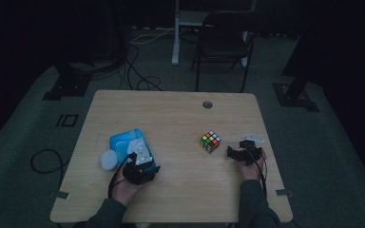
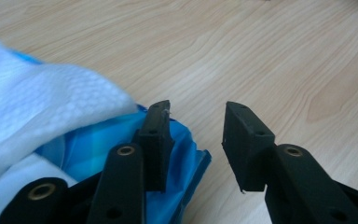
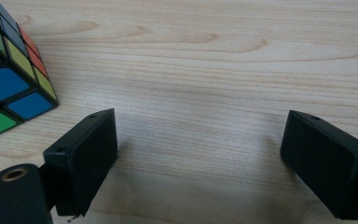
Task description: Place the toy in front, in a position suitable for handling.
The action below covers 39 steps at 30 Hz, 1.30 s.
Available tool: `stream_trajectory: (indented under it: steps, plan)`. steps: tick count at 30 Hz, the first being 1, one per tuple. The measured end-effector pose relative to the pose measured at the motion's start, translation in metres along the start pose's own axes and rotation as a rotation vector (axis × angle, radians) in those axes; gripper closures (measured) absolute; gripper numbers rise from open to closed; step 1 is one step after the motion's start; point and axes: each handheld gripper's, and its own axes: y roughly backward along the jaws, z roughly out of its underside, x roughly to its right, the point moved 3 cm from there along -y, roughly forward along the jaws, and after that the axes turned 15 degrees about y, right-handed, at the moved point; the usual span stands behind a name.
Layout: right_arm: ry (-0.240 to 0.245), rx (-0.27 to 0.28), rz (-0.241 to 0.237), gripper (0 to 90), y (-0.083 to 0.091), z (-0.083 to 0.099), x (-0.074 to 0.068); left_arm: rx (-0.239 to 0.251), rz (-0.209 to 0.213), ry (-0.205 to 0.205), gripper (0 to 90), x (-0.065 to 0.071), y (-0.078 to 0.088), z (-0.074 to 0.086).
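While my left claw (image 2: 196,135) hangs low over the near corner of the soft blue wipes packet (image 1: 129,145), its jaws stand at a narrow gap with only bare light wooden worktop (image 1: 171,118) between them; one pad sits on the blue wrapper beside the white tissue sheet (image 2: 37,107). My right claw (image 3: 200,154) gapes wide and empty, just beside the multicoloured puzzle cube (image 1: 210,141). A round white lid (image 1: 108,160) lies touching the packet's left side.

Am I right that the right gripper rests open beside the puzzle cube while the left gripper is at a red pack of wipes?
Not quite: the pack of wipes is blue, as the high view shows. The rest holds: the right gripper rests open beside the puzzle cube, and the left gripper is at the pack.
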Motion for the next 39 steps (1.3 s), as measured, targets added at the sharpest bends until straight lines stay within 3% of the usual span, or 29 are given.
stream_trajectory:
  steps: [7, 12, 15, 20, 27, 32, 37, 39]
  plan:
    - [0.001, 0.0, -0.001, 10.8, 0.0, 0.0, 0.0, 0.015, -0.064, 0.028, 65.0, -0.022, 0.02, 0.014]
    - [0.003, 0.001, -0.003, 10.9, 0.0, 0.0, -0.001, 0.027, -0.16, 0.062, 62.6, -0.042, 0.033, 0.022]
    - [0.011, 0.001, -0.009, 10.9, 0.0, 0.0, -0.001, 0.042, -0.203, 0.105, 59.3, -0.055, 0.039, 0.025]
    - [0.018, 0.003, -0.017, 10.9, 0.0, 0.0, -0.002, 0.075, -0.196, 0.138, 52.1, -0.064, 0.045, 0.025]
    - [0.038, 0.017, -0.034, 14.4, 0.0, -0.001, -0.003, 0.131, -0.126, 0.08, 47.7, -0.055, 0.043, 0.015]
    - [0.041, 0.022, -0.038, 17.0, 0.001, -0.001, -0.004, 0.148, -0.09, 0.07, 45.8, -0.054, 0.036, 0.006]
    - [0.038, 0.034, -0.05, 22.0, 0.003, -0.002, -0.006, 0.173, -0.083, 0.061, 45.0, -0.054, 0.037, 0.001]
    - [0.044, 0.08, -0.057, 22.9, 0.011, -0.007, -0.008, 0.179, -0.083, 0.061, 45.0, -0.055, 0.039, 0.0]
